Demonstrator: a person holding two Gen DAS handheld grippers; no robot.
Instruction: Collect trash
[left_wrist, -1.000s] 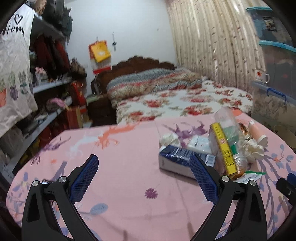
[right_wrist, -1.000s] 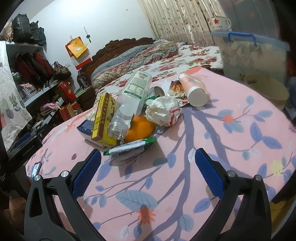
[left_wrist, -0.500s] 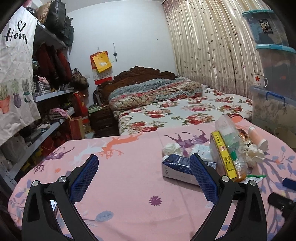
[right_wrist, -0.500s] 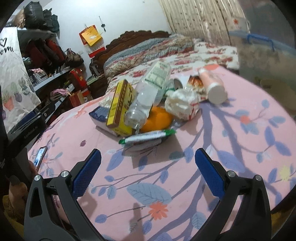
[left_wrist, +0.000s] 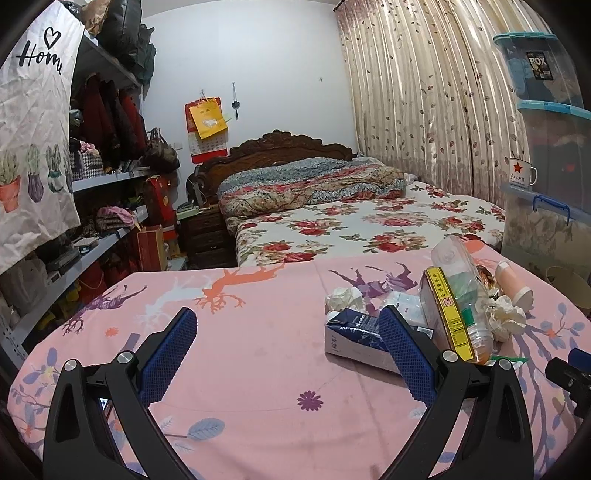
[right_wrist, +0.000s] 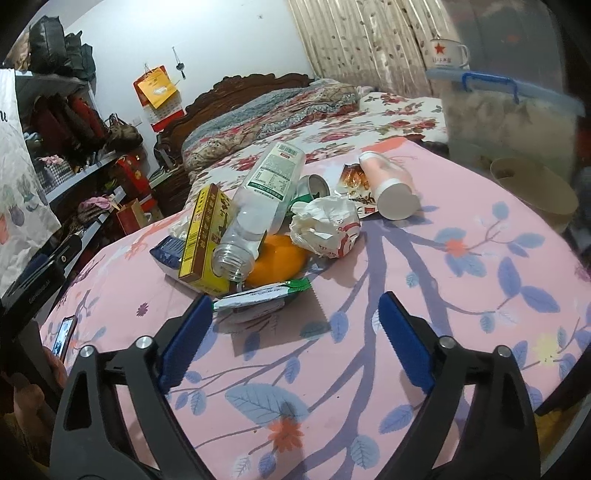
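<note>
The trash lies in one heap on the pink flowered surface, at about 11 o'clock from the right gripper and at 2 o'clock from the left gripper. Both grippers have their fingers wide apart and hold nothing.

Nearest to the right gripper is a flat green and white wrapper; I judge it very light, thin and slippery, so it is better pinched at one raised edge than pressed flat. The clear plastic bottle leans on the yellow box, its open mouth toward the gripper; it looks empty, light and smooth, and it may roll or dent, so the narrow neck seems the safest hold. The yellow box is stiff cardboard with flat sides, easy to take across its thin width. The crumpled white paper is soft and will squeeze down under the fingers. Under the bottle an orange thing shows, perhaps fruit or peel; I cannot tell. The blue carton lies just beside the left gripper's right finger.
</note>
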